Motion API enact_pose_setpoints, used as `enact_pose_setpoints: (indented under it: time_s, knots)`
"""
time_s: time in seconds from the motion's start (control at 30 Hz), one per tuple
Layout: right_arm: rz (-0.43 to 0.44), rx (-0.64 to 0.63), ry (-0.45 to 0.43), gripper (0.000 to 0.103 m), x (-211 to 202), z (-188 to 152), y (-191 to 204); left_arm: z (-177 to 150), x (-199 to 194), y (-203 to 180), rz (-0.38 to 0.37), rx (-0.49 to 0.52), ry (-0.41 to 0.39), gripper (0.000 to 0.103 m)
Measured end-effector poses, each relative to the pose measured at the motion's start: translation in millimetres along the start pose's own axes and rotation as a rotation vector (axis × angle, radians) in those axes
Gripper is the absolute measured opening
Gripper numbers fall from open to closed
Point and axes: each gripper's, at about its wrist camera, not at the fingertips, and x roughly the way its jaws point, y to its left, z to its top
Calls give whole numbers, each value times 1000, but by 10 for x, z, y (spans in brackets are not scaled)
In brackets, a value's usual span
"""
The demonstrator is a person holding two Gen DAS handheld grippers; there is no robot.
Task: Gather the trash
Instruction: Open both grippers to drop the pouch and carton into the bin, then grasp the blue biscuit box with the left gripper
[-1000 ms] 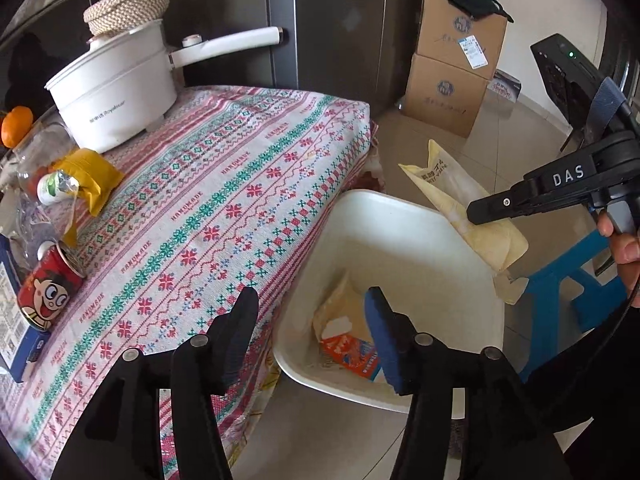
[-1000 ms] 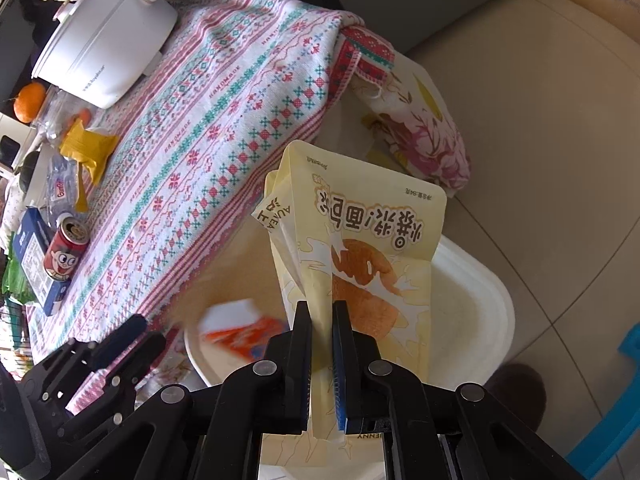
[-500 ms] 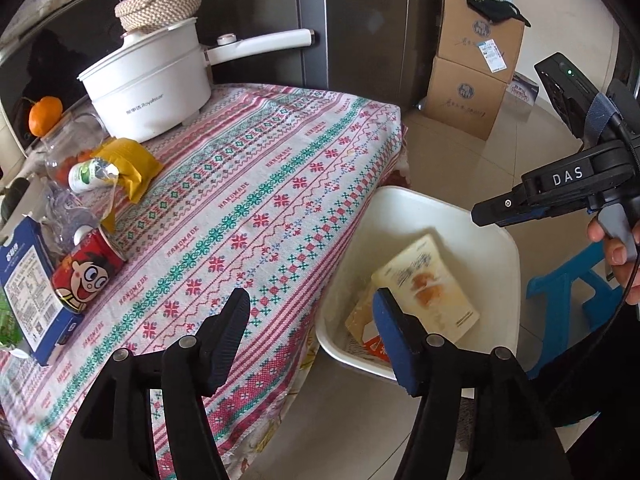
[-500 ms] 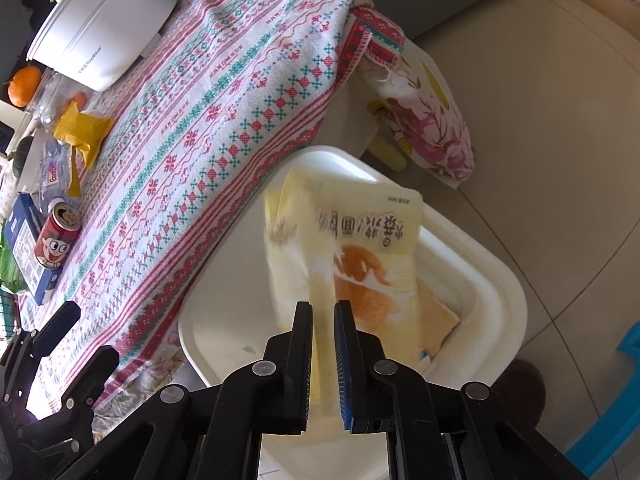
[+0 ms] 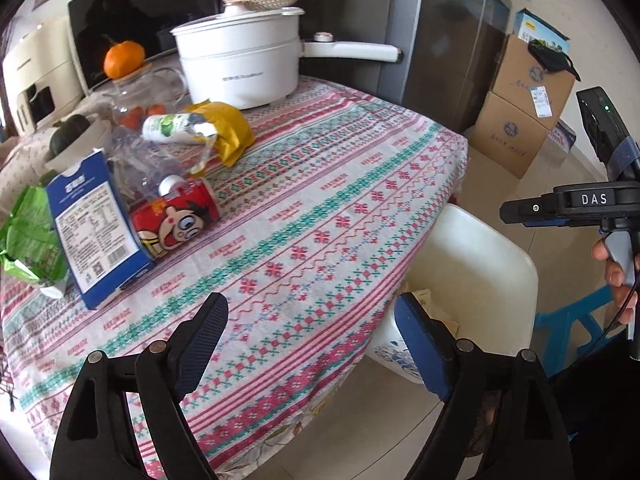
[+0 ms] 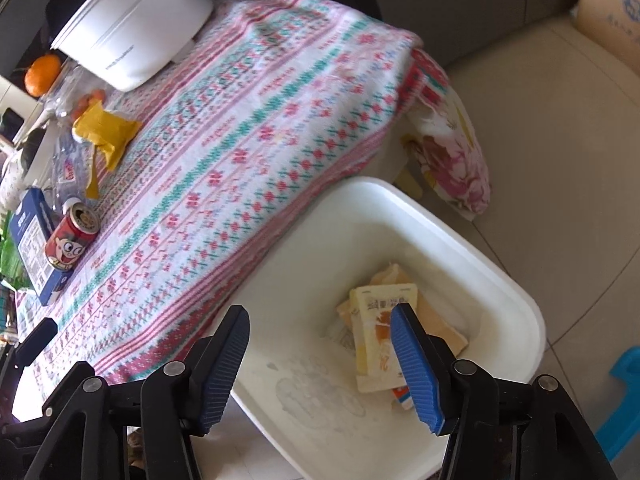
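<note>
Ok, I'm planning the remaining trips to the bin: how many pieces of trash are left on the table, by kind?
Cans: 1 (red can)
Cartons: 1 (blue carton)
Bottles: 2 (clear bottle, white bottle)
Wrappers: 2 (yellow wrapper, green bag)
Total: 6

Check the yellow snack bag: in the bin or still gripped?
In the bin. The yellow snack bag lies flat on the white bin's bottom; the right gripper has just been opening, with nothing between its jaws.

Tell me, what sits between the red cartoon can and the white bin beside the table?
Only bare patterned tablecloth: from the red can to the table edge by the white bin nothing lies on it. Both views show this.
</note>
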Motion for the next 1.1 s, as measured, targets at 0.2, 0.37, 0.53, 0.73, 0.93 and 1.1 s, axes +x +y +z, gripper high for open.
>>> enact_pose_setpoints:
  time_s: [0.2, 0.37, 0.53, 0.73, 0.93, 1.1]
  knots:
    - [18, -92, -10, 74, 76, 75, 483, -62, -145, 629, 102, -149, -6, 92]
    - [42, -154, 0, 76, 208, 113, 892, -98, -168, 1160, 152, -277, 6, 92]
    - [50, -201, 15, 77, 358, 120, 1248, -85, -60, 1590, 188, -400, 23, 92]
    - [53, -220, 37, 78, 522, 125, 1519, 16, 152, 1922, 192, -536, 19, 92]
    - [54, -222, 56, 78, 644, 175, 1653, 278, 404, 2024, 282, -640, 14, 97]
    - [41, -247, 57, 78, 714, 242, 1724, 546, 638, 1986, 391, -608, 38, 102]
